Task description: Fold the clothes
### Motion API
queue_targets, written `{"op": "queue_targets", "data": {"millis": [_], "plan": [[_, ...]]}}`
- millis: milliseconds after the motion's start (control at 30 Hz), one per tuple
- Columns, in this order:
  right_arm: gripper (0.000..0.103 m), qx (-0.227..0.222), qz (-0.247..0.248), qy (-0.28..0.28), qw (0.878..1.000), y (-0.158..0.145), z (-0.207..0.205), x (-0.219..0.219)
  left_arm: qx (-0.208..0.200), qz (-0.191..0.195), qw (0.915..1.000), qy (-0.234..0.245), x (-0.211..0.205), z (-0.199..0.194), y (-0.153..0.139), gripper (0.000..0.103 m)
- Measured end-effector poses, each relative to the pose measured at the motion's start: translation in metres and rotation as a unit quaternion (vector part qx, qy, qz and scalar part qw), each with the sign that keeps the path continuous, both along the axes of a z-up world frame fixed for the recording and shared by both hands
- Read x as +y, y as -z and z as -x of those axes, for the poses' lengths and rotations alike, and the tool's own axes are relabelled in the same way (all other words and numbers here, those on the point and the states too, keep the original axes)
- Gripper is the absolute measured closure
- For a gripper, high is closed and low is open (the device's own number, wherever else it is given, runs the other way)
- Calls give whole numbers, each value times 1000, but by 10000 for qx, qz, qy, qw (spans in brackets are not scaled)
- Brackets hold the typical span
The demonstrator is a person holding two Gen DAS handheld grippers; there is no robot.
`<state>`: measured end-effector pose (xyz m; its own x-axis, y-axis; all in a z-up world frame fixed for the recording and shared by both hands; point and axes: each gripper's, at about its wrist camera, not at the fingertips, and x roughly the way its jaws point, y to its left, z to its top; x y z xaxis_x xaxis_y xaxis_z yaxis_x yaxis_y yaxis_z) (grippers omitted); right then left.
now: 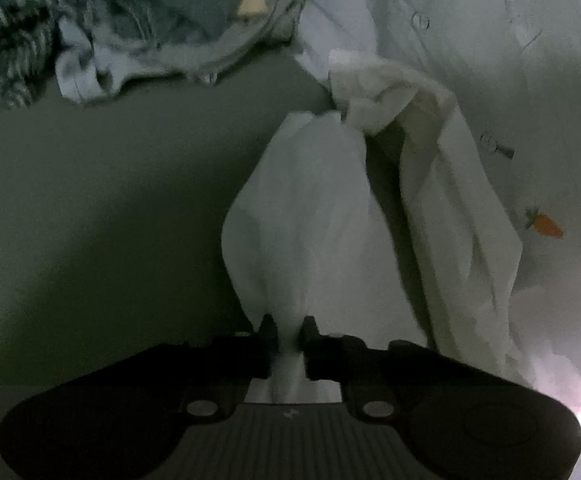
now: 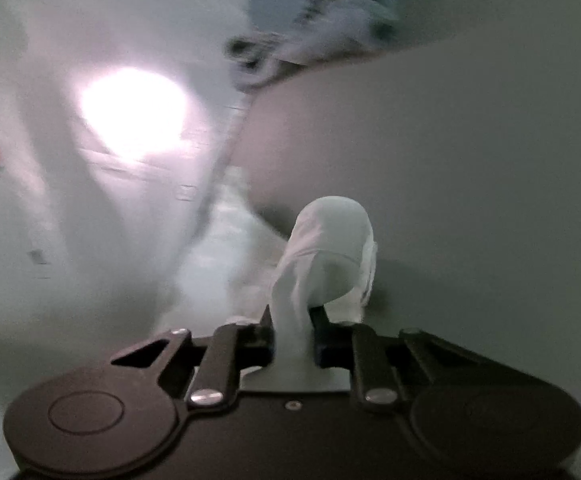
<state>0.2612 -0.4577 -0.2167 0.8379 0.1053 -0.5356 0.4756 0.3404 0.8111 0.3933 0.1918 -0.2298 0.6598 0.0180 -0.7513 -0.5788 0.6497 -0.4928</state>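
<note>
A white shirt (image 1: 470,92) with buttons and small orange carrot prints (image 1: 546,225) hangs lifted over the grey surface (image 1: 90,200). My left gripper (image 1: 288,330) is shut on a bunched edge of it (image 1: 302,216), and the cloth rises away from the jaws toward a twisted fold. In the right wrist view the same white shirt (image 2: 50,120) fills the left side, blurred, with a bright glare spot. My right gripper (image 2: 292,320) is shut on another bunched piece (image 2: 330,248) that puffs out above the jaws.
A heap of other clothes lies at the far edge: a striped dark-and-white garment (image 1: 6,40) and blue-grey pieces (image 1: 162,20), also seen blurred as a pile (image 2: 330,20) in the right wrist view. Bare grey surface (image 2: 470,160) spreads to the right there.
</note>
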Motion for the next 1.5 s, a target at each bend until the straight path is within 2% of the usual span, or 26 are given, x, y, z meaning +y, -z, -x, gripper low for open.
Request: {"op": "queue_targets", "data": {"millis": [133,233,333,400,467,533,600,667,700,733,767,800,867,1000,1133,1233,1367,1500], "plan": [[88,-1052,51,-381,9937,-50,1,5,-515,-395,9975,-267,8,28,-60,93],[90,-1621,49,-545,9853,-87,8,4,-1061,-620,9916,-396,15,62,-114,93],[91,-2117,-119,-547,9757,-107,23,-4,-1547,-1081,9820,-119,9,103,-163,90],[91,-2232,72,-526,9733,-114,37,-13,-1508,-1305,9796,238,0,116,-173,86],[90,-2008,521,-538,9768,-111,46,-21,-1205,-1310,9823,589,-5,127,-157,84],[90,-1319,777,-539,9867,-92,48,-28,-635,-1145,9879,836,-7,134,-122,83],[89,-514,642,-510,9953,-57,49,-34,74,-939,9909,960,-10,143,-80,82],[87,29,626,-501,9968,-23,57,-35,587,-797,9894,1058,-14,158,-49,80],[85,244,658,-513,9962,-12,62,-34,675,-725,9896,1039,-12,164,-41,78],[83,441,681,-508,9954,-5,68,-30,658,-653,9909,979,-7,169,-38,76],[80,637,702,-499,9942,2,74,-27,641,-581,9920,919,-3,175,-36,66],[78,700,689,-481,9940,8,80,-24,625,-509,9930,859,2,180,-33,57],[72,729,626,-397,9946,12,89,-23,591,-365,9948,739,11,191,-27,50],[65,817,518,-241,9950,14,97,-17,513,-213,9970,537,26,200,-22,48],[62,920,551,-109,9942,12,99,-7,474,-630,9954,540,26,186,-29,48],[64,869,555,20,9947,14,97,-4,428,-906,9927,678,25,173,-34,53],[67,795,482,188,9955,14,100,-2,280,-895,9922,819,29,140,-30,77],[68,774,401,356,9956,16,100,-1,0,-964,9876,1241,8,91,-32,81]]}}
